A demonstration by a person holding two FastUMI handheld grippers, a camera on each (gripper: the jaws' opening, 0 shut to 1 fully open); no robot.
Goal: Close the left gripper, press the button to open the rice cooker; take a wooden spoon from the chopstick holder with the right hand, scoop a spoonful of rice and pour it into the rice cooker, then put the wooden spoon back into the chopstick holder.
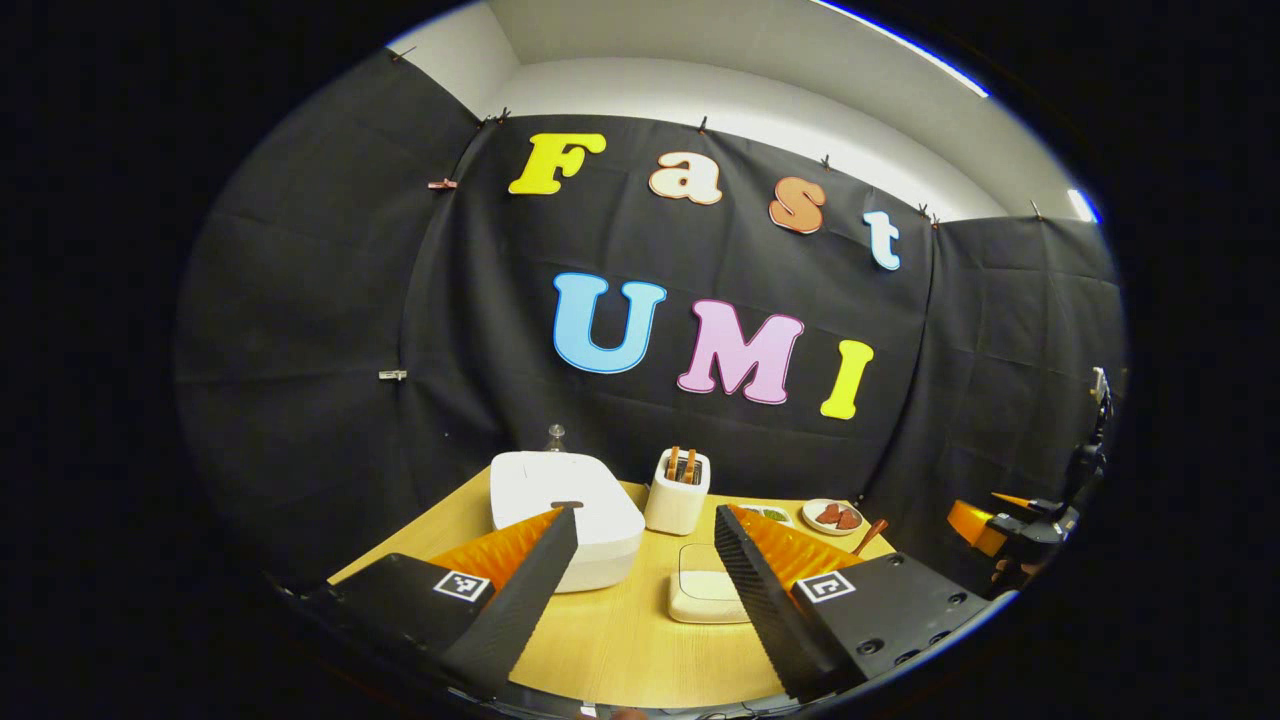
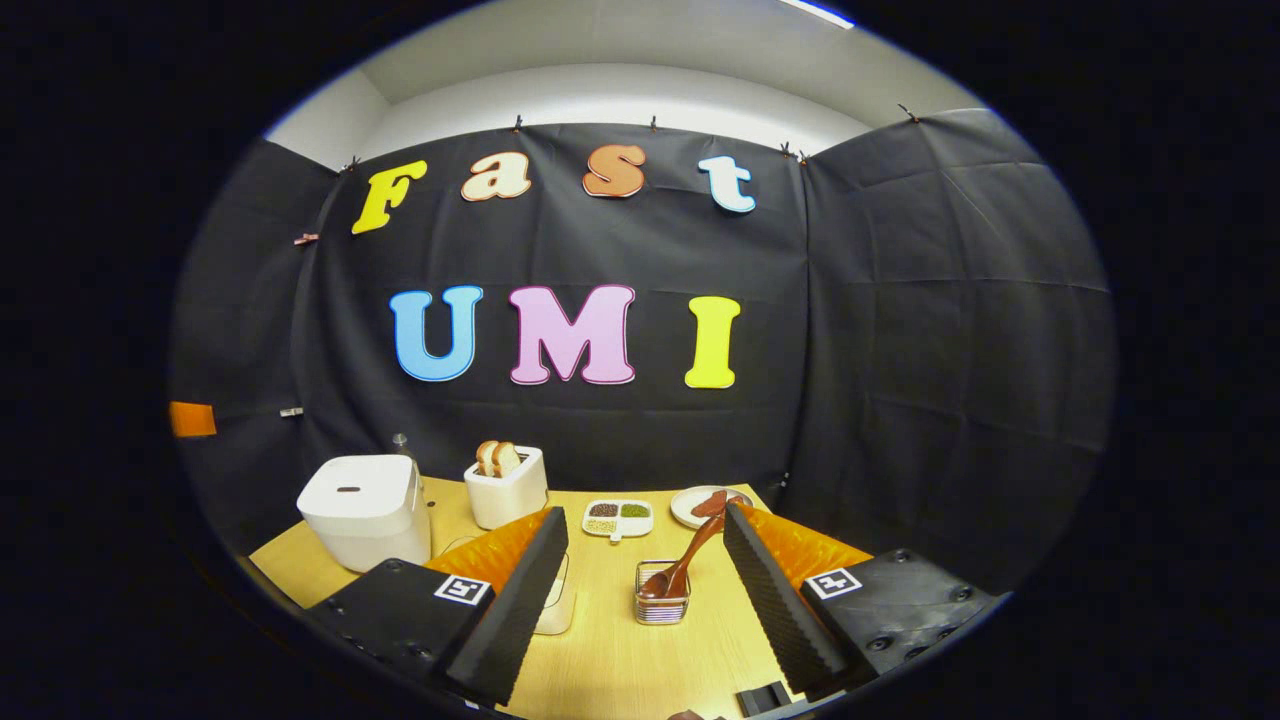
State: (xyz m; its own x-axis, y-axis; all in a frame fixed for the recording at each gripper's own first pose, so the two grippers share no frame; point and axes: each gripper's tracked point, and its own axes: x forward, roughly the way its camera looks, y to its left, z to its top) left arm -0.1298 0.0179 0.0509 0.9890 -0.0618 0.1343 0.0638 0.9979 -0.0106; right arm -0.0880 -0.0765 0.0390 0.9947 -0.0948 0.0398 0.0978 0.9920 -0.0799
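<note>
In the left gripper view, the left tongs [image 1: 645, 530] hang above the near edge of the wooden tabletop [image 1: 620, 640], spread wide with nothing between the fingers. Taking the toaster [image 1: 677, 492] as the landmark: the white rice cooker [image 1: 560, 510] sits just to its left, lid shut, with a small dark button [image 1: 566, 504] on top near the front edge; the tip of the left finger lies over the cooker's front in this view. A small clear glass object [image 1: 555, 437] stands behind the cooker, left of the toaster. In front of the toaster and slightly right lies a flat pale square container [image 1: 704, 597]. Right of the toaster is a round plate [image 1: 831, 516] with reddish pieces, and a wooden spoon [image 1: 870, 537] handle slants up just in front of it. Far right of the toaster, beyond the tabletop's edge, the right tongs [image 1: 1010, 520] are seen; from here I cannot tell how they stand.

In the right gripper view, those tongs are spread wide and empty above the tabletop's near side. The rice cooker is left of the toaster, which holds two bread slices [image 2: 498, 457]. Right of the toaster lies a white divided dish [image 2: 618, 518] of grains, then the plate. In front and right of the toaster stands the wire chopstick holder [image 2: 662, 597], with the wooden spoon leaning in it, handle tilted up to the right.
</note>
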